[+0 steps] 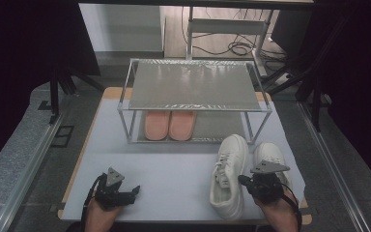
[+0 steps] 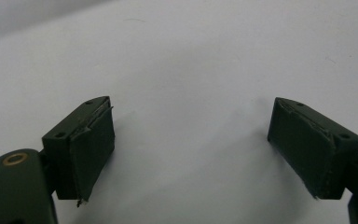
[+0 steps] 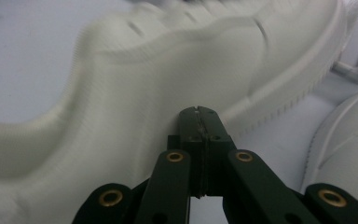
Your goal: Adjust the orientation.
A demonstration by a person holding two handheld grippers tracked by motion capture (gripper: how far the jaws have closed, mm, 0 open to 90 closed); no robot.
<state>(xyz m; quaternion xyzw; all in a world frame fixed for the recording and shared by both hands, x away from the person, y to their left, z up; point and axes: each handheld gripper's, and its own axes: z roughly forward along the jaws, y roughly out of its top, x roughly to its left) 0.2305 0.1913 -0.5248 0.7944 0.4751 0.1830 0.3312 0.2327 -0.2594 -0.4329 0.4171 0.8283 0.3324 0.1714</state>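
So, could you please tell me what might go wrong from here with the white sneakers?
The shut right claw sits against the near sneaker's side, so it could push the shoe rather than grip it. The second sneaker lies close beside it and could get knocked. The shoe rack's frame stands just beyond the toes.

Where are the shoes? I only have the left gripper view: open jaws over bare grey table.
Observer: Two white sneakers lie on the right side of the table, in front of a metal rack.
Operator: What is the right gripper doing?
Observer: The right gripper is shut on nothing. Its tips are by the side of the sneaker nearer the table's middle; I cannot tell whether they touch it.
Operator: Anything on the rack?
Observer: A pair of pink slippers sits on its lower shelf, toward the left.
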